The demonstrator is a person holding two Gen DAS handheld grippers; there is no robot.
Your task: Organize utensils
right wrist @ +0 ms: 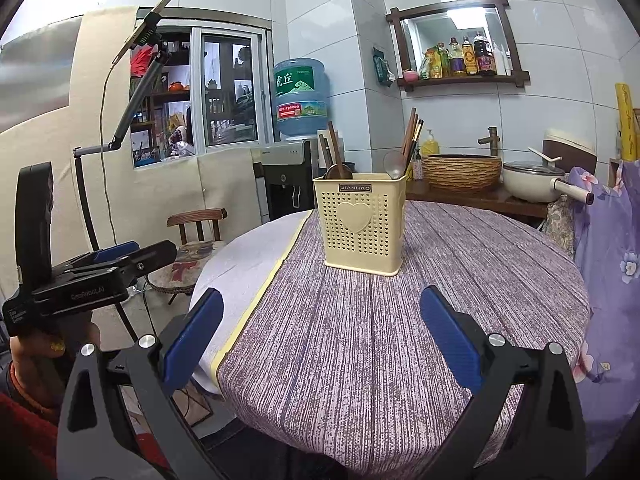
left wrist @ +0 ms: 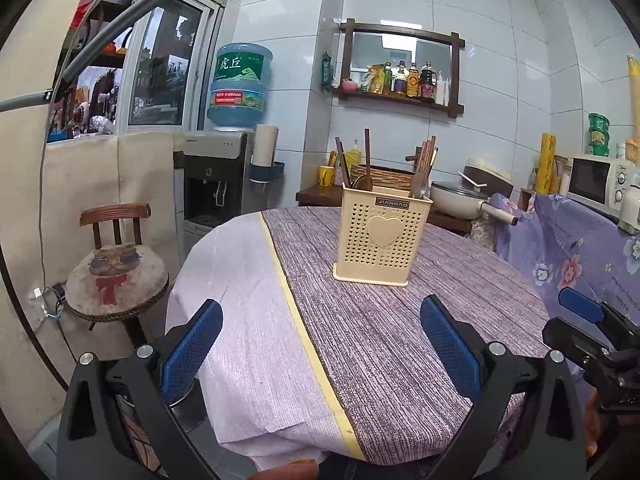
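Utensils [right wrist: 404,148] stand sorted in the cream holder [left wrist: 382,236] mid-table; left gripper [left wrist: 320,344] and right gripper [right wrist: 320,336] hover wide apart, empty. Looks finished — next, just back away.

Utensil holder [left wrist: 382,236] (spoons, chopsticks inside) stands beyond left gripper's [left wrist: 320,344] spread fingers [left wrist: 192,348].

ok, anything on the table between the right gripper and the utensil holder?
Nothing. In the right wrist view, only bare striped tablecloth lies between the open right gripper and the cream utensil holder.
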